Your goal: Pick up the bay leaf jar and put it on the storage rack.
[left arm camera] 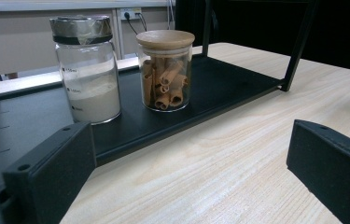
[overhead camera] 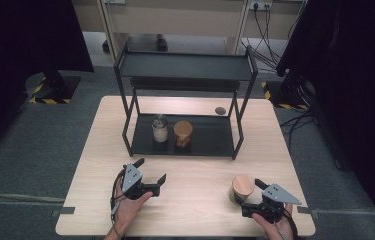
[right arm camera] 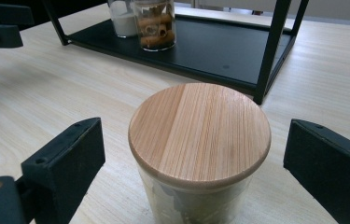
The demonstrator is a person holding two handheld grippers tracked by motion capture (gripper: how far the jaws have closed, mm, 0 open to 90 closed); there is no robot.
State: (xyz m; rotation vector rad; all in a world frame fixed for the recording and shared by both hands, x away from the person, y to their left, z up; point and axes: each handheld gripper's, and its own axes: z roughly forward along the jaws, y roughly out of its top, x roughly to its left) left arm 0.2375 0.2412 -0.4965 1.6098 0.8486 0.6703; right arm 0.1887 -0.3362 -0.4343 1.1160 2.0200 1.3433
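A glass jar with a wooden lid [overhead camera: 242,187] [right arm camera: 199,133] stands on the table's front right. My right gripper [overhead camera: 252,196] [right arm camera: 195,138] is open around it, one jaw on each side, with a gap between each pad and the glass. My left gripper [overhead camera: 151,171] [left arm camera: 191,149] is open at the front left with nothing between its jaws, and it faces the black rack. On the rack's lower shelf [overhead camera: 210,139] [left arm camera: 219,88] stand a jar of white powder [overhead camera: 160,129] [left arm camera: 88,74] and a wooden-lidded jar of cinnamon sticks [overhead camera: 183,134] [left arm camera: 165,70] [right arm camera: 156,23].
The black two-tier rack [overhead camera: 185,66] takes up the table's far middle, with thin legs [right arm camera: 270,51] at its corners. A small dark round disc [overhead camera: 220,110] lies behind its right leg. Bare wood [overhead camera: 195,200] lies between the two grippers. The left gripper [right arm camera: 0,25] appears at the upper left of the right gripper view.
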